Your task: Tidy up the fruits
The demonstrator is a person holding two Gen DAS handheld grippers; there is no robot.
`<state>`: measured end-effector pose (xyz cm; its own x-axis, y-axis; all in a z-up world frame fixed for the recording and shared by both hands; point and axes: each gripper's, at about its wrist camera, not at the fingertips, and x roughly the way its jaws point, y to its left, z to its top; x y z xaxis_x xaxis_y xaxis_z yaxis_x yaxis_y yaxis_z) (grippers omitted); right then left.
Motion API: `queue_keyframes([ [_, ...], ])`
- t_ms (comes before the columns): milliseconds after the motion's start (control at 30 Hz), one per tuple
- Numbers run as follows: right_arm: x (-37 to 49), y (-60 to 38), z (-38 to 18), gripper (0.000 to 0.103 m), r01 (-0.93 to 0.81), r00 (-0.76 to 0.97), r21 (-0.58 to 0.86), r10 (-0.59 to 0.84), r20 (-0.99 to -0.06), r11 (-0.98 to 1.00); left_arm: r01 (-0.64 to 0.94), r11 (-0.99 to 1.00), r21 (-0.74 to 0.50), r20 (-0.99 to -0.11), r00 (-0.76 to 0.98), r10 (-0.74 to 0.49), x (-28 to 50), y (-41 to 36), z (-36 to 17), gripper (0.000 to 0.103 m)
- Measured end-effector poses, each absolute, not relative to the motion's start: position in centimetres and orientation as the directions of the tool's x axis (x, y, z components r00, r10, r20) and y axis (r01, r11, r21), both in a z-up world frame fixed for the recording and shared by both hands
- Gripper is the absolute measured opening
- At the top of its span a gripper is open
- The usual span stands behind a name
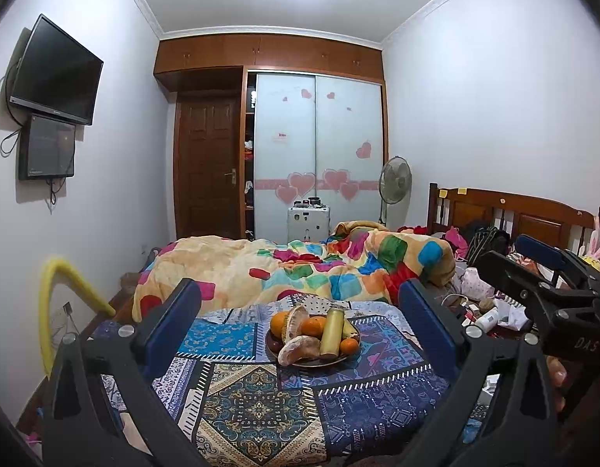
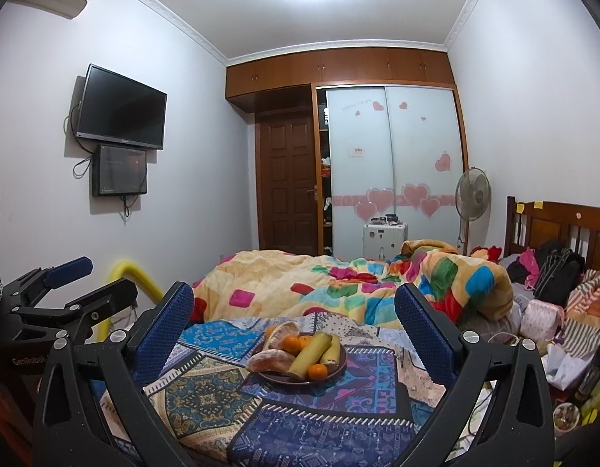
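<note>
Hovering short of the plate (image 1: 296,362), the left gripper (image 1: 298,323) has its jaws spread wide with nothing between them; the plate sits framed in the gap but well beyond the tips. It rests on the patchwork bedspread (image 1: 241,408) of the bed, in front of the rumpled colourful duvet (image 1: 284,268).

Taking the plate as landmark and reading across it in the left wrist view: an orange (image 1: 278,323) sits at its left rim, with a pale brownish half-fruit (image 1: 296,321) leaning beside it. Another brownish piece (image 1: 298,350) lies at the near edge, and a second orange (image 1: 313,327) is at the centre. A long yellow-green piece (image 1: 331,330) stands across the middle, a banana (image 1: 350,329) lies behind it, and a small orange (image 1: 349,345) is at the right rim.

The right gripper (image 2: 294,327) is likewise held back from the plate, jaws wide and empty.

All the fruit I can see is piled together on the plate, and none lies loose on the bedspread near it. That would fit fruit gathered and the grippers drawn clear, or a mixed heap awaiting sorting; these views do not settle which. Any pick from this pile would call for a careful, narrow approach, since the pieces lean on each other and could roll.
</note>
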<state>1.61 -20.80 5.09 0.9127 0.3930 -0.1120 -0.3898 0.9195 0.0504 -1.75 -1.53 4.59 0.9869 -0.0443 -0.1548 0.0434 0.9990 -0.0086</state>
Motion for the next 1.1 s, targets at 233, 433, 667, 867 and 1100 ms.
queue_keyframes([
  [233,1.64,-20.79,5.04,0.103,-0.392,0.912,0.05,0.395,-0.111,0.919,0.044,0.999,-0.008,-0.154,0.987,-0.045,-1.88,-1.59,4.42,0.103],
  [433,1.68,-20.71,5.07,0.103,-0.398,0.909,0.047,0.401,-0.116,0.916,0.047,0.999,-0.014,-0.16,0.986,-0.048,-1.7,-1.55,4.32,0.103],
  [667,1.61,-20.78,5.12,0.103,-0.398,0.909,0.05,0.401,-0.114,0.916,0.056,0.998,-0.016,-0.169,0.984,-0.057,-1.62,-1.47,4.3,0.103],
  [867,1.64,-20.7,5.13,0.103,-0.401,0.907,0.051,0.404,-0.12,0.915,0.056,0.998,-0.012,-0.173,0.983,-0.057,-1.55,-1.76,4.25,0.103],
  [1100,1.81,-20.62,5.08,0.103,-0.4,0.907,0.054,0.404,-0.122,0.915,0.064,0.998,-0.023,-0.181,0.981,-0.067,-1.32,-1.65,4.16,0.103],
])
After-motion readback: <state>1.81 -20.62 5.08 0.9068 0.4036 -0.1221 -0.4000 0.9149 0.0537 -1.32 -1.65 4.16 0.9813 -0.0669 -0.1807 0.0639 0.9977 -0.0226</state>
